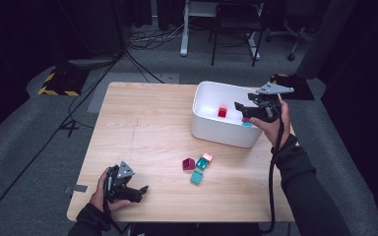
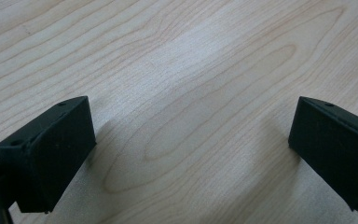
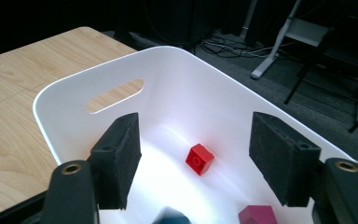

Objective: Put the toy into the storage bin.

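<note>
A white bin (image 1: 211, 129) stands at the table's back right; inside lie a red block (image 1: 222, 112) (image 3: 199, 159), a teal block (image 3: 171, 218) and a magenta block (image 3: 257, 216). My right gripper (image 1: 241, 112) (image 3: 196, 158) hovers over the bin's right rim, open, nothing between its jaws. On the table in front of the bin sit a maroon block (image 1: 188, 163), a pink block (image 1: 207, 157) and two teal blocks (image 1: 201, 164) (image 1: 196, 177). My left gripper (image 1: 139, 192) (image 2: 191, 154) rests low at the front left, open over bare wood.
The wooden table (image 1: 142, 123) has wide free room on its left half. Beyond the table are a chair (image 1: 236, 24), a desk leg (image 1: 184, 29) and cables on grey floor. The bin has a handle slot (image 3: 115, 95).
</note>
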